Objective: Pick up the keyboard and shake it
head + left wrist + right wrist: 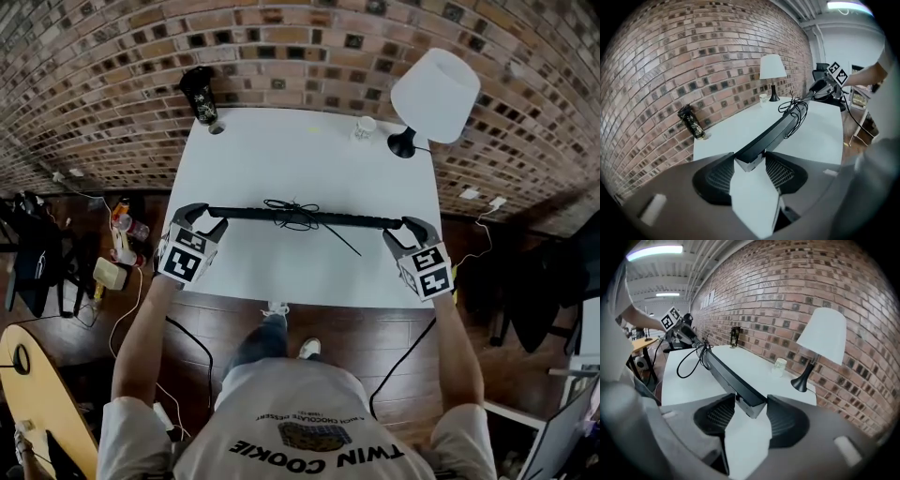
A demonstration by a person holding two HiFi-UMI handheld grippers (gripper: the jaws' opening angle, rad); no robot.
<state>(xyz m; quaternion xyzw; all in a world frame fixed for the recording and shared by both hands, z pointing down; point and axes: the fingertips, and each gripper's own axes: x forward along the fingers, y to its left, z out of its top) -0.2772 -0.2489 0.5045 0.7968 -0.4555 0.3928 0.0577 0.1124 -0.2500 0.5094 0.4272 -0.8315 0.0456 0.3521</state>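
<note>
The keyboard (309, 217) sits on its long edge over the middle of the white counter (281, 150), and it seems lifted off it. It looks stiff, long and light. The jaws of the left gripper (204, 221) pinch its 9 o'clock end, and those of the right gripper (411, 229) pinch its 3 o'clock end, which are good holds. The smooth plastic may slip, and the loose cable (339, 240) will probably swing. A lamp (433, 94) stands at 1 o'clock.

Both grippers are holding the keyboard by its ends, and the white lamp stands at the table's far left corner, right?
No. The head view shows the lamp at the table's far right corner; both the left gripper and the right gripper do clamp the keyboard's ends.
</note>
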